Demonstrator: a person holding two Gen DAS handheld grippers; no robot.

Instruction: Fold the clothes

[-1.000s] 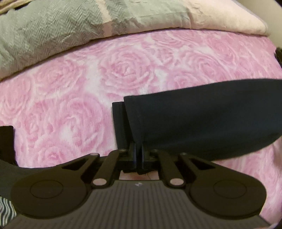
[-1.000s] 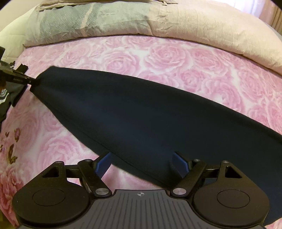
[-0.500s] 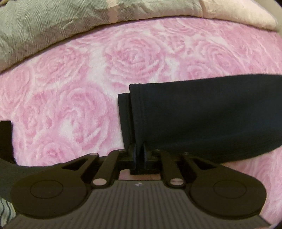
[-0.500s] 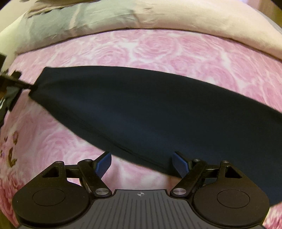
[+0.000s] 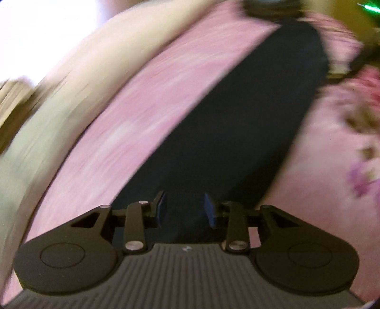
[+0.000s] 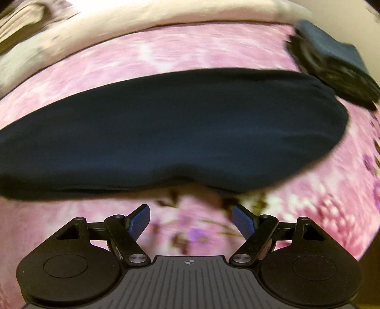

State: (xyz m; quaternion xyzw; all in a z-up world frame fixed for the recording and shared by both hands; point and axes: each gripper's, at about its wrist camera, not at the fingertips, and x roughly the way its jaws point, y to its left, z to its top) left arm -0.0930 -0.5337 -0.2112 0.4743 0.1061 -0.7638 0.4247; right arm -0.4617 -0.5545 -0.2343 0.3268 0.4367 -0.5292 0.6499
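A long dark navy garment [image 6: 171,128], folded into a narrow strip, lies on the pink rose-patterned bedspread [image 6: 190,50]. In the left wrist view the garment [image 5: 237,133] runs from between my fingers up to the far right. My left gripper [image 5: 184,207] is open, its blue pads on either side of the garment's near end. My right gripper [image 6: 191,222] is open and empty, just short of the garment's near long edge. Both views are blurred by motion.
A pile of dark and blue clothes [image 6: 332,64] lies at the far right beyond the garment's end. A cream and grey-green quilt [image 5: 78,78] runs along the far side of the bed [image 6: 166,14].
My left gripper has opened and let go of the garment's end, and it has swung to look along the strip. My right gripper has drawn back off the garment, which now lies flat.
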